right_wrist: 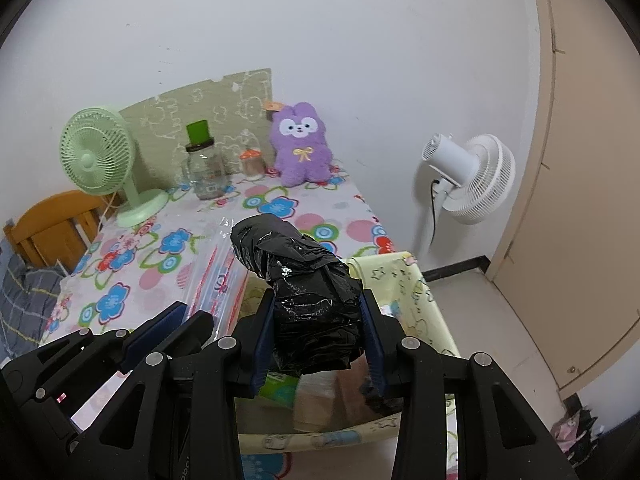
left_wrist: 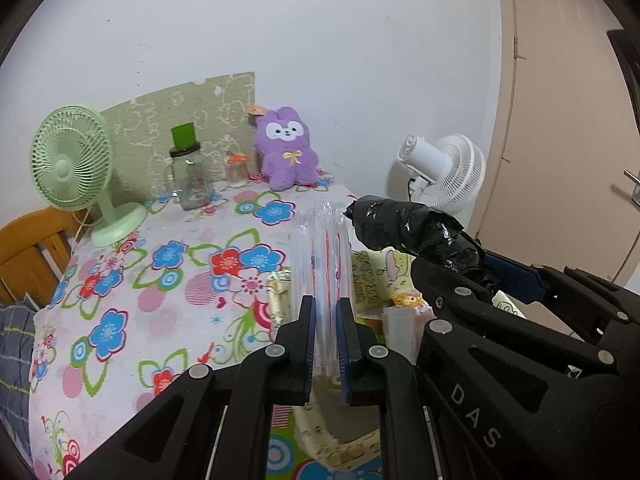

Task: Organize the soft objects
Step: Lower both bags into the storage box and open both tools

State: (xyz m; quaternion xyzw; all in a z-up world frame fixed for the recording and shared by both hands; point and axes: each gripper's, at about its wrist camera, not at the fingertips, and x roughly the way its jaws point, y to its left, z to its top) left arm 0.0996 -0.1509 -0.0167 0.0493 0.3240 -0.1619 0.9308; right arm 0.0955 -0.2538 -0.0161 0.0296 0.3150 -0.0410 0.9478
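- Clear plastic bags [left_wrist: 322, 264], a flat folded stack, stand upright in the left wrist view, pinched between the nearly closed fingers of the left gripper [left_wrist: 325, 344] above the flowered tablecloth [left_wrist: 160, 280]. To the right, the right gripper [left_wrist: 472, 280] holds a black plastic roll [left_wrist: 408, 228]. A purple plush [left_wrist: 286, 152] sits by the wall.
- In the right wrist view, the black plastic roll [right_wrist: 308, 292] is clamped in the right gripper [right_wrist: 320, 344] over a pale yellow box [right_wrist: 404, 280] at the table's edge; the left gripper [right_wrist: 176, 324] and its bags [right_wrist: 224, 276] are just beside it.
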